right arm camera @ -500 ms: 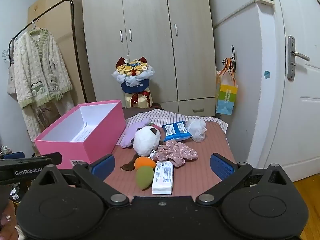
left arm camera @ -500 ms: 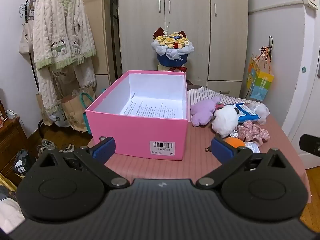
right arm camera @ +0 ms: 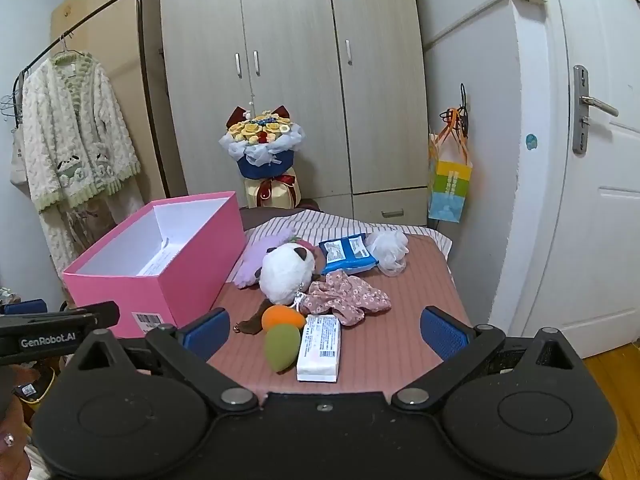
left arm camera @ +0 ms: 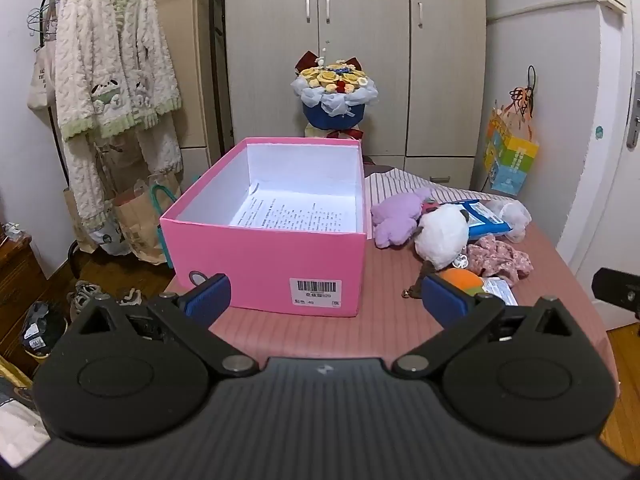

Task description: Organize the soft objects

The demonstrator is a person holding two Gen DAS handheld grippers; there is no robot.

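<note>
Left gripper [left arm camera: 326,300] spread wide, nothing between its blue pads [left arm camera: 208,299], hovering over a pink-clothed table [left arm camera: 384,332] and facing a pink box [left arm camera: 272,256]. Box open-topped, white inside, holding only a printed sheet [left arm camera: 296,214]; barcode label on its near wall. Right gripper [right arm camera: 324,330] likewise spread wide and holding nothing, aimed at a cluster of soft things just right of the box: white plush toy [right arm camera: 286,272], purple plush [right arm camera: 256,258] touching it behind, floral pink cloth [right arm camera: 346,296], orange sponge [right arm camera: 280,317] against a green sponge [right arm camera: 282,346], white tissue pack [right arm camera: 320,350] beside them, blue wipes pack [right arm camera: 348,252] and white mesh puff [right arm camera: 390,250] farther back. Beyond the table: flower bouquet [right arm camera: 262,140], wardrobe [right arm camera: 296,72], cardigan [right arm camera: 72,132] hanging on a rack.
</note>
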